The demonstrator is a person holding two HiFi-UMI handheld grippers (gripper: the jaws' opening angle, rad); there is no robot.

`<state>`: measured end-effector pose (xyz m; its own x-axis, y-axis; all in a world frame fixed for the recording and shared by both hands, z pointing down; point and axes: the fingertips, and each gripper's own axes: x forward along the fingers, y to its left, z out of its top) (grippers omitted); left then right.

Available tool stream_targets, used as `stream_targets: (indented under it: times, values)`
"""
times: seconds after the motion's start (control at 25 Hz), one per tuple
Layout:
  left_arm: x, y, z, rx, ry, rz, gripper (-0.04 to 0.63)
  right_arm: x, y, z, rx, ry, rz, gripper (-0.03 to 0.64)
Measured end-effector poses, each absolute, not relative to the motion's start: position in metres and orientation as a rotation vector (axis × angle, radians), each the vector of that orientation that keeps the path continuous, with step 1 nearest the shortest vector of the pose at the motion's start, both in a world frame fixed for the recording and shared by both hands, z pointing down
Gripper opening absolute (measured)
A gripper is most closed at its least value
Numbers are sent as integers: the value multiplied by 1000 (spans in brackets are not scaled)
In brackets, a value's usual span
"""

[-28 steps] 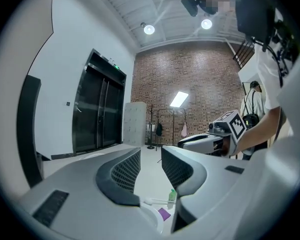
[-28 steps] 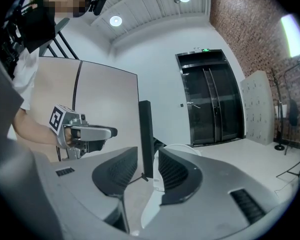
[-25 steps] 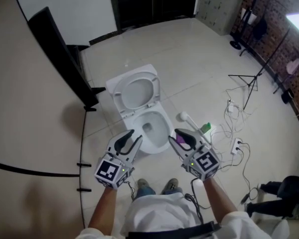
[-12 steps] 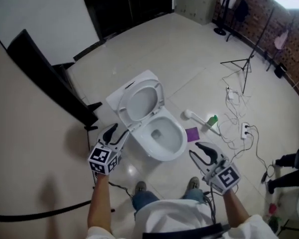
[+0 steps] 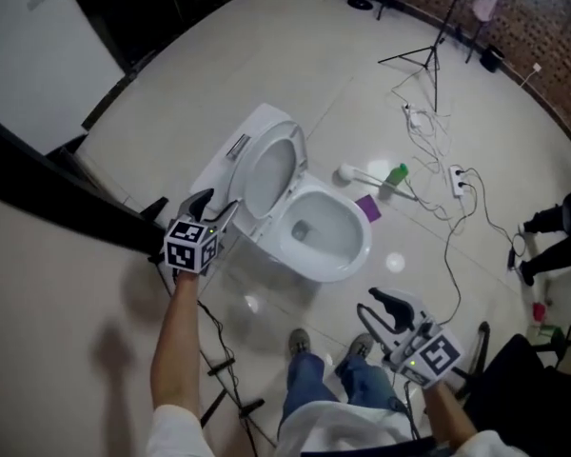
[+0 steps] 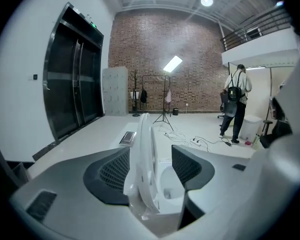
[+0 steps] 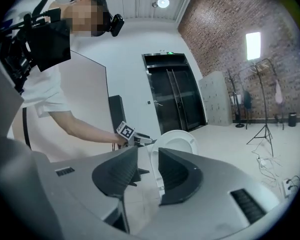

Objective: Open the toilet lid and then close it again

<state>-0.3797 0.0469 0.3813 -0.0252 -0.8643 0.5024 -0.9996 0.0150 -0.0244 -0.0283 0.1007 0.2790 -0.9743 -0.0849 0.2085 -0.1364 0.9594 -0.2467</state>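
Lid status: toilet lid [image 6: 141, 149] stands raised, near vertical, back against the tank [image 5: 236, 147]. Opening half judged done; closing not yet begun.

Left gripper [image 5: 214, 204]: at the lid's side edge, on the tank side of the toilet. Fingers [image 6: 109, 171] have just been spreading and now stand released. The lid sits edge-on in the gap between them, with the right pad clear of it.

Right gripper [image 5: 381, 309]: low over the floor [image 5: 476, 112] near the person's shoes, well apart from the toilet. Fingers part-spread, nothing between them.

Key relation: the lid's long axis runs up from the hinge. In the left gripper view the bowl [image 5: 325, 234] lies to the lid's right, so closing means tipping it that way. Left gripper is much the nearer.
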Motion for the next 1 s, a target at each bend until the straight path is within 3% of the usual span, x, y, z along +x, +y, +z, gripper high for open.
stream_targets:
  times: [0.36,0.44,0.52,0.76,1.0]
  values:
    - [-395,-4,423,1895,-1835,603,246,3,89,318,275,-2882,401,129]
    - [-395,-6,423,1866,-1836,573,95,14,87,325,280,-2871,412,129]
    - [-381,-6,420,1874,-1844,597,94,24,85,330,294,-2873,421,129]
    - [-253,3,434,1959,-1863,898,97,55,84,347,292,-2879,466,129]
    - [-112,17,525,2018,-1851,1321,121,97,81,385,301,-2874,520,129]
